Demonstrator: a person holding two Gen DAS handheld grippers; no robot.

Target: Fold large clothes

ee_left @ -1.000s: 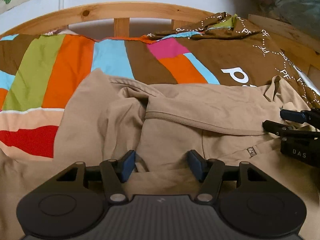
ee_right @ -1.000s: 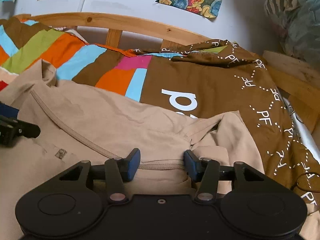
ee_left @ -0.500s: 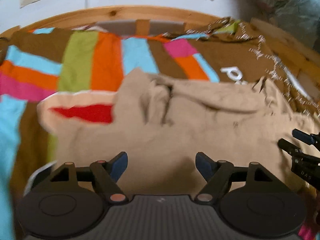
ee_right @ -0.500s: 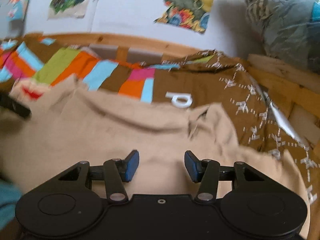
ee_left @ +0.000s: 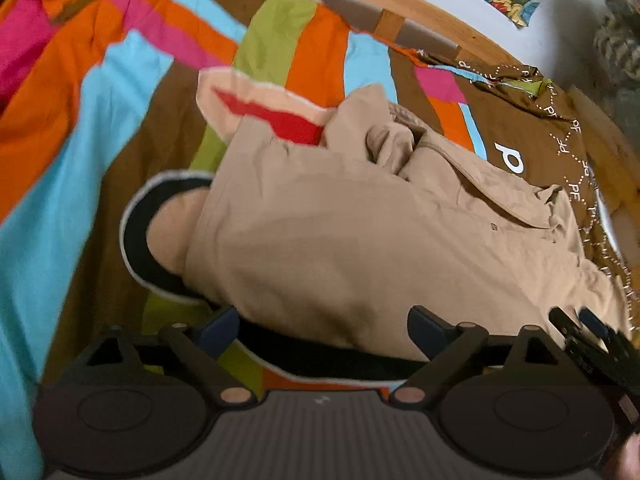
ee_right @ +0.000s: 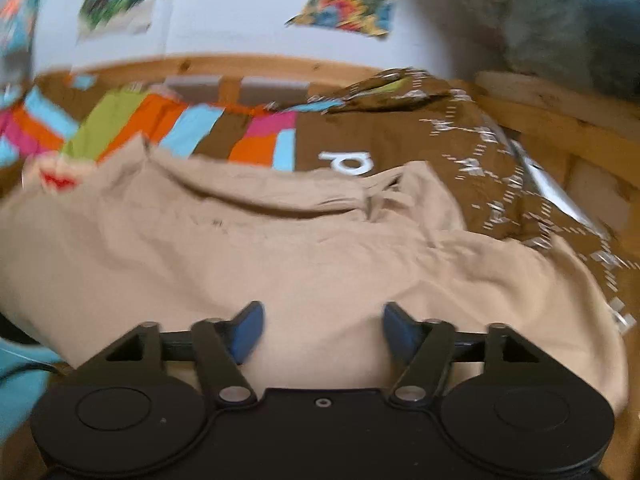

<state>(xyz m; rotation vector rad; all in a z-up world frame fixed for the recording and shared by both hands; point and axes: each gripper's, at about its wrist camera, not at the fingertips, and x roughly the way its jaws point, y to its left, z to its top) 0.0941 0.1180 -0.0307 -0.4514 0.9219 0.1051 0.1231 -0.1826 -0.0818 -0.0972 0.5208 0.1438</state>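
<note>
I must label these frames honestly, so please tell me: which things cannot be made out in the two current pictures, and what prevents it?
- Near edge of the beige garment: right wrist view, hidden behind the right gripper.
- Wall pictures: right wrist view, motion blur.
- Small tag on the garment: left wrist view, too small to read.
- Right gripper in the left wrist view: cut off by the right edge.
- Bedspread under the garment: covered.
</note>
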